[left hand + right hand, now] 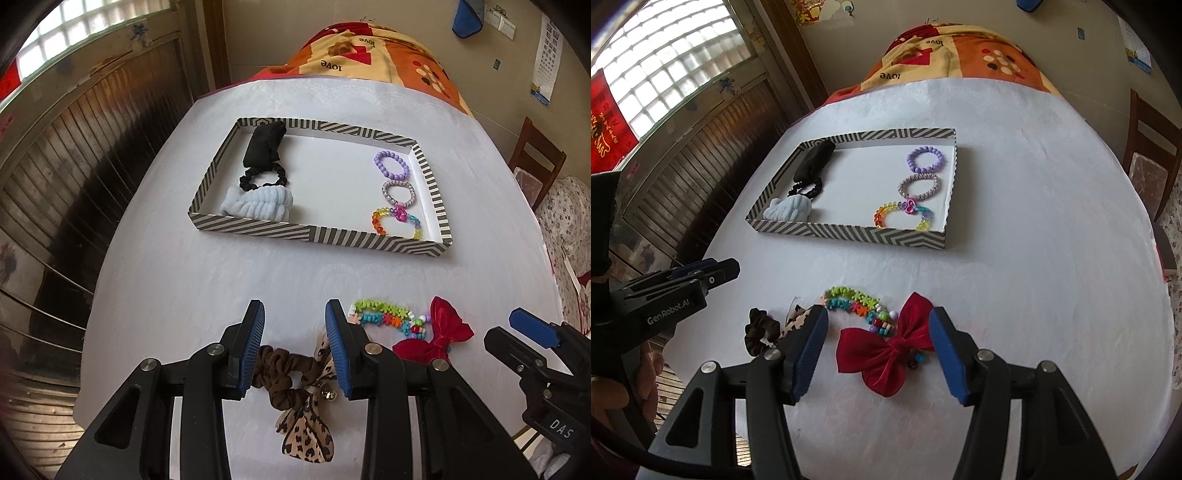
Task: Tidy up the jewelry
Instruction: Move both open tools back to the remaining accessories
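A striped tray (255, 224) (849, 233) holds hair ties on its left and three bead bracelets (398, 192) (916, 188) on its right. My left gripper (295, 314) is open above a brown scrunchie with a leopard bow (295, 384) (759, 328); its jaws straddle it without touching. My right gripper (877, 317) is open, its jaws on either side of a red velvet bow (886, 350) (439, 336). A colourful bead bracelet (388, 317) (860, 304) lies just beyond the red bow.
The table (221, 280) has a white cloth. A patterned blanket (369, 55) lies at its far end. A wooden chair (535, 158) stands at the right. The table's left edge drops toward wooden slats (74, 166).
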A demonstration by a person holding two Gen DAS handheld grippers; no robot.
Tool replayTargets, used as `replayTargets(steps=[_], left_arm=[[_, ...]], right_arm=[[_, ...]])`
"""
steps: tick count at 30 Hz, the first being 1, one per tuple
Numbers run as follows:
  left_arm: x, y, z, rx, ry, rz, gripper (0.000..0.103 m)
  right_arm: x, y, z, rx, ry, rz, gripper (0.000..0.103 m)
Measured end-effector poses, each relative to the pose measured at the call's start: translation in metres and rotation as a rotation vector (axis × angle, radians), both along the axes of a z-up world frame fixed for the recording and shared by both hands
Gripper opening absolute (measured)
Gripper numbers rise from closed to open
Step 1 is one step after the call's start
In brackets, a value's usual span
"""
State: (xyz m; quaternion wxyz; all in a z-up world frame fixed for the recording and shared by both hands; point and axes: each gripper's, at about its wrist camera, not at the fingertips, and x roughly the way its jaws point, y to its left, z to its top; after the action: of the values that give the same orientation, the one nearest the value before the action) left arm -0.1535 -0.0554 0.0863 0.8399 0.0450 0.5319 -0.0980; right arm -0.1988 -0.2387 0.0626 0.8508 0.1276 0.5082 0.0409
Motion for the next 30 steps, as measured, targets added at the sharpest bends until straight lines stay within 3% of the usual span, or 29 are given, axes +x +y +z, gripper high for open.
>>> replayTargets(steps=[14,30], left_arm=[[-0.011,0.007,-0.001,-0.001,0.011,-0.002,0.024],[-0.006,0.043,-0.016,-0.048,0.084,0.073,0.024]], right_arm=[[-0.014,-0.003,-0.003,-0.009,0.010,-0.010,0.062],[-0.019,-0.011,-0.047,-0.005,0.121,-0.030,0.063]])
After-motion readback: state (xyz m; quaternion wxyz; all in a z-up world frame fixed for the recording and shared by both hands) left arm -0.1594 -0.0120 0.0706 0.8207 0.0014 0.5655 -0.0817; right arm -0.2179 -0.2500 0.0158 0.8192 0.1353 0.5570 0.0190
